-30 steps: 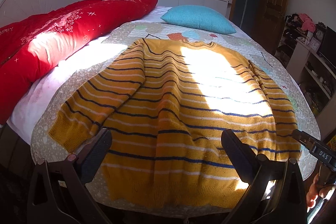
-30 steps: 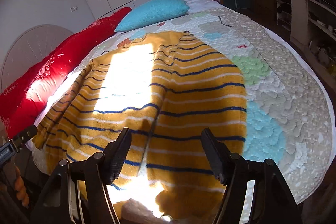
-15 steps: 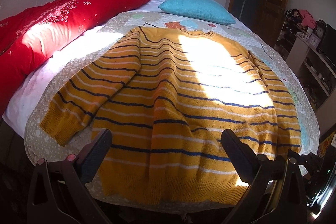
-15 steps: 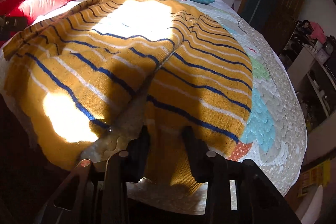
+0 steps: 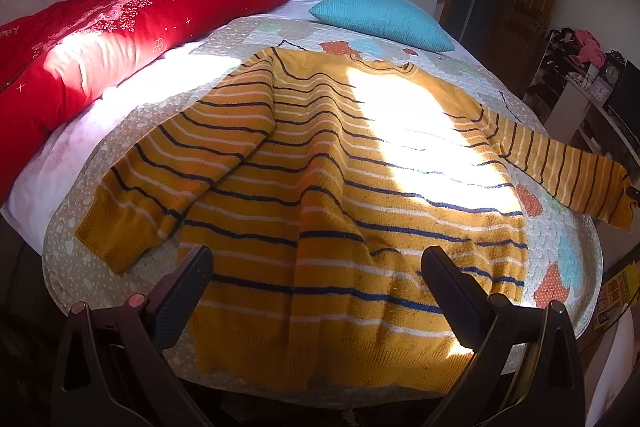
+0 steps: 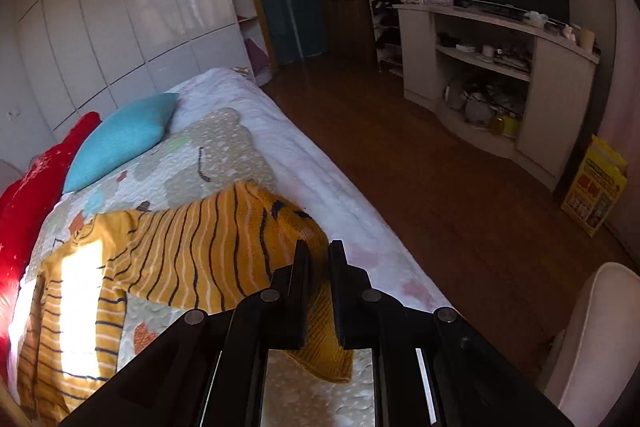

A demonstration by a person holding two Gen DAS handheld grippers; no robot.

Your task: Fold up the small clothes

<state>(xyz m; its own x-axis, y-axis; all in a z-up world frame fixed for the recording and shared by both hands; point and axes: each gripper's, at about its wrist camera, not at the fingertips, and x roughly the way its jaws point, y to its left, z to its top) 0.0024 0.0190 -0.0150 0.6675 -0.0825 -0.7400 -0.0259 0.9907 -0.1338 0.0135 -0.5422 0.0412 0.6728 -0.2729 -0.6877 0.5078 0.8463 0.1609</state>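
Note:
A yellow sweater [image 5: 340, 179] with dark blue and white stripes lies flat on the bed, hem nearest me. Its left sleeve [image 5: 168, 179] lies folded down along the body. Its right sleeve [image 5: 568, 171] is stretched out to the right, lifted off the quilt. My left gripper [image 5: 316, 287] is open and empty, hovering over the hem. My right gripper [image 6: 318, 259] is shut on the right sleeve's cuff [image 6: 312, 243], holding it beyond the bed's right side; the sleeve [image 6: 192, 247] trails back to the body.
A red duvet [image 5: 100, 47] lies along the bed's left side and a blue pillow [image 5: 384, 19] at the head. A patterned quilt [image 5: 560, 247] covers the bed. To the right are wooden floor [image 6: 440, 187], a TV cabinet [image 6: 500, 75] and a yellow box [image 6: 596, 183].
My right gripper closed on the right sleeve's cuff and pulled the sleeve out to the right, off the body. The left gripper stayed open over the hem.

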